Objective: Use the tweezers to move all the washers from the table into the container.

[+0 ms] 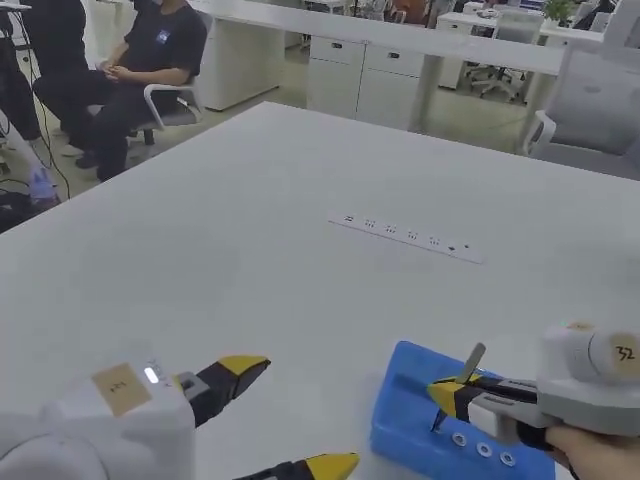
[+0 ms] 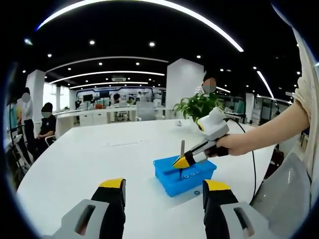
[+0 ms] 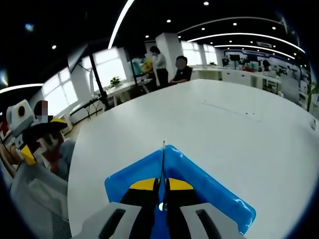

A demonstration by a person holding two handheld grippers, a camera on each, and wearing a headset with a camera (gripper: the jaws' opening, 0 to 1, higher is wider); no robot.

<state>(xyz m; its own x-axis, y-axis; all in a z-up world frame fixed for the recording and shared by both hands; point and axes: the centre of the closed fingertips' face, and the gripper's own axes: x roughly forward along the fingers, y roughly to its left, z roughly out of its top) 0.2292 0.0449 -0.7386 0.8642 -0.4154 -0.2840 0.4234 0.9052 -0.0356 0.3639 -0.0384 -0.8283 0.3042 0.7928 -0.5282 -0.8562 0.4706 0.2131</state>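
Observation:
A blue container (image 1: 405, 425) (image 2: 174, 181) (image 3: 209, 184) sits on the white table near its front edge, with three washers (image 1: 483, 450) (image 2: 192, 175) lying in a row inside. My right gripper (image 1: 445, 392) (image 2: 185, 160) (image 3: 161, 185) is shut on the metal tweezers (image 1: 470, 358) (image 2: 182, 148) (image 3: 163, 159), whose tip points down into the container. One small washer (image 2: 197, 192) lies on the table just in front of the container. To the left of the container, my left gripper (image 1: 290, 415) (image 2: 164, 185) is open and holds nothing.
The white table (image 1: 250, 250) stretches wide ahead, with a flush socket strip (image 1: 405, 236) set in its middle. A seated person (image 1: 140, 70) is beyond the far left corner. Office chairs (image 1: 590, 110) stand at the far right.

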